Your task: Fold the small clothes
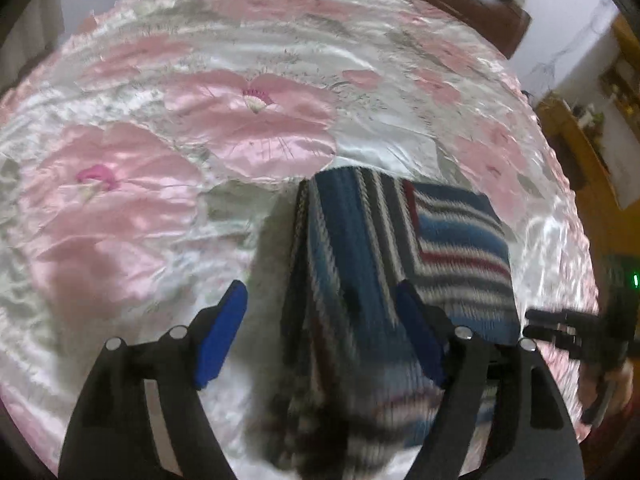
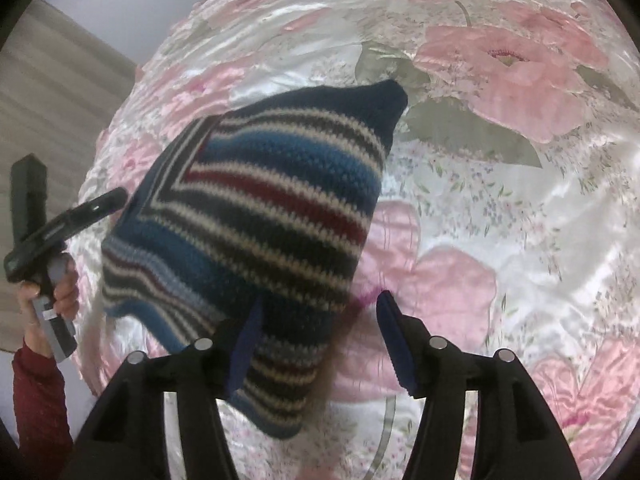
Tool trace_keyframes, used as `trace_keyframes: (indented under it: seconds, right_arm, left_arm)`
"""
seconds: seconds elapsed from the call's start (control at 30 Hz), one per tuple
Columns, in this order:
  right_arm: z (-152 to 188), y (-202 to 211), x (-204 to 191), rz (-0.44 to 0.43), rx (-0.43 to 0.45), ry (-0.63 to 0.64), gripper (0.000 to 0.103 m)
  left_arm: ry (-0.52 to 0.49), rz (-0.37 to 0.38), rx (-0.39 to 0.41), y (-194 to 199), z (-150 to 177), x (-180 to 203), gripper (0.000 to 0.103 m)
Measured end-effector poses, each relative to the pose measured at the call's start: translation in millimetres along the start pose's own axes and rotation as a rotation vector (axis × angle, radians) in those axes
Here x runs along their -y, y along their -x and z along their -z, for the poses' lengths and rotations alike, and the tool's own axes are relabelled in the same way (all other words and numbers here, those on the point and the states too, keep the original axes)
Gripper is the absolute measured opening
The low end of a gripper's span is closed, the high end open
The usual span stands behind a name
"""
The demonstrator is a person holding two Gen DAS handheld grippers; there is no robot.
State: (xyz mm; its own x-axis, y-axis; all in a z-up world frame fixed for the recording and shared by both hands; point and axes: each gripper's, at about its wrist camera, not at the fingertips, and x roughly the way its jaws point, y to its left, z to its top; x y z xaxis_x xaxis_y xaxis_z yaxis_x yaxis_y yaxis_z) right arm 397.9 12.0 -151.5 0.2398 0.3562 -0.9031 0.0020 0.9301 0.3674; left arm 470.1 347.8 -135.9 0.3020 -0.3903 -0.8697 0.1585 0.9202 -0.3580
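Left wrist view showed the left gripper (image 1: 322,332) with its two blue pads (image 1: 222,336) spread wide and nothing between them, so it was released. It hung just above the near left part of the striped knitted garment (image 1: 404,248), which lay folded on the pink flowered bedspread (image 1: 168,128). The nearest part of the garment was blurred there, so I could not tell if a pad touched the wool. At the right edge of this view part of the right gripper (image 1: 568,328) was visible, near the garment's right side.

In the right wrist view the right gripper (image 2: 320,340) was also released, jaws apart, with the lower corner of the garment (image 2: 256,216) under its left pad. Whether the pad touched it I could not tell. The garment looked here like a compact packet, with stripes running in two directions where one layer lay over another, and a dark blue corner pointing away. At the far left a hand (image 2: 50,292) in a dark red sleeve (image 2: 36,400) held the handle of the other gripper.

My judgement: a fold was just laid down and both grippers had let go, so the step in hand was the release after a fold. The next move probably called for either one more fold or smoothing. For a fold, one gripper should pinch all layers of an edge together, because thick knit slips apart easily on such shiny satin.
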Motion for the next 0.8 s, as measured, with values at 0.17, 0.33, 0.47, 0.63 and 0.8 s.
trace_keyframes:
  seconds: [0.17, 0.33, 0.47, 0.63, 0.8]
  right_arm:
    - [-3.3, -3.9, 7.3, -0.009, 0.002, -0.003, 0.067]
    - [-2.6, -4.4, 7.8, -0.004, 0.014, -0.001, 0.067]
    - [-1.1, -0.6, 5.5, -0.007, 0.031, 0.014, 0.067]
    - [-0.8, -1.9, 0.6, -0.019, 0.042, 0.033, 0.067]
    - [-2.6, -8.6, -1.8, -0.004, 0.040, 0.036, 0.067]
  left_arm:
    - [0.002, 0.084, -0.034, -16.9, -6.3, 13.3, 0.058]
    - [-0.018, 0.054, -0.070, -24.5, -8.1, 27.5, 0.010]
    - [-0.027, 0.015, 0.068, 4.0, -10.9, 28.3, 0.009]
    - [0.000, -0.029, 0.047, -5.1, -9.7, 7.3, 0.008]
    - [0.002, -0.067, 0.027, -31.5, -2.2, -1.3, 0.009]
